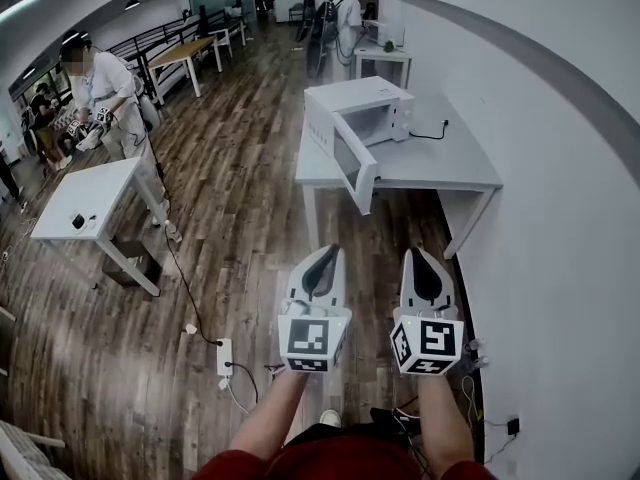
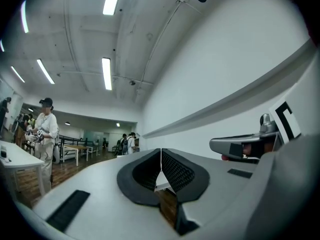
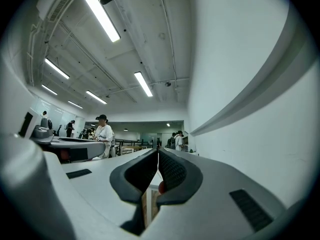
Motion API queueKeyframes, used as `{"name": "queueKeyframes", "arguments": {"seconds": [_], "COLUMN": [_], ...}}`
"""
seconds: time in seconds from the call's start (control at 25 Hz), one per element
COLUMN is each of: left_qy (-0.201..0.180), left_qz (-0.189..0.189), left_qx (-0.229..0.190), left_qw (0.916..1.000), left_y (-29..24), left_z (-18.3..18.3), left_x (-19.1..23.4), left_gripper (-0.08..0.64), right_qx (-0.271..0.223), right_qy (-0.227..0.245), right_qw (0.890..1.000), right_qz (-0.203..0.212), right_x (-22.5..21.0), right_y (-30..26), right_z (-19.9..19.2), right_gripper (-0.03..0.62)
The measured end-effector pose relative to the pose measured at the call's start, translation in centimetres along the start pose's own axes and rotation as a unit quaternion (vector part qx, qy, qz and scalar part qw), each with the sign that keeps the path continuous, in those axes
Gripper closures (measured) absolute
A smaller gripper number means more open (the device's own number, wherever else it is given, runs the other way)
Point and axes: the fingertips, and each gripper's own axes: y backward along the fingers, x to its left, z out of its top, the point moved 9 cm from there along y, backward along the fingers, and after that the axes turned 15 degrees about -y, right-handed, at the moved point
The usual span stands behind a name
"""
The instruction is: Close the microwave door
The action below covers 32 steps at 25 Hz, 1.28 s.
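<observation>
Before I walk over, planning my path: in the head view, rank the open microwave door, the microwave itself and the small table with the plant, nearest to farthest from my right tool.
1. Microwave door, swung open toward the right tool, slightly left.
2. Microwave, behind its door on the white table.
3. Small table, farthest, beyond the microwave.
</observation>
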Motion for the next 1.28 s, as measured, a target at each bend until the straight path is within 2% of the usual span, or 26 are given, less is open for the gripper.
{"name": "queueKeyframes", "arguments": {"seconds": [0.36, 0.64, 0.96, 1.28], "left_qy": [-0.002, -0.01, -0.017, -0.028], "left_qz": [-0.016, -0.007, 0.011, 0.023], "left_qx": [0.004, 0.021, 0.014, 0.026], "left_qw": [0.9999, 0.9997, 0.9997, 0.999], "left_y": [-5.7, -13.5, -22.5, -27.7], "left_z": [-2.6, -4.4, -3.7, -5.0], "left_x": [1.1, 1.0, 0.4, -0.7], "left_gripper": [0.532, 0.532, 0.532, 0.531], "right_qx": [0.002, 0.01, 0.005, 0.013], "right_qy": [0.0, -0.009, -0.017, -0.029], "right_qw": [1.0, 1.0, 1.0, 0.999], "right_qz": [-0.004, 0.0, 0.019, 0.038], "right_x": [-1.9, -6.9, -12.9, -17.0], "right_y": [-5.5, -11.9, -19.2, -23.7], "right_z": [-1.6, -2.1, -0.8, -1.5], "right_gripper": [0.565, 0.565, 0.565, 0.565]}}
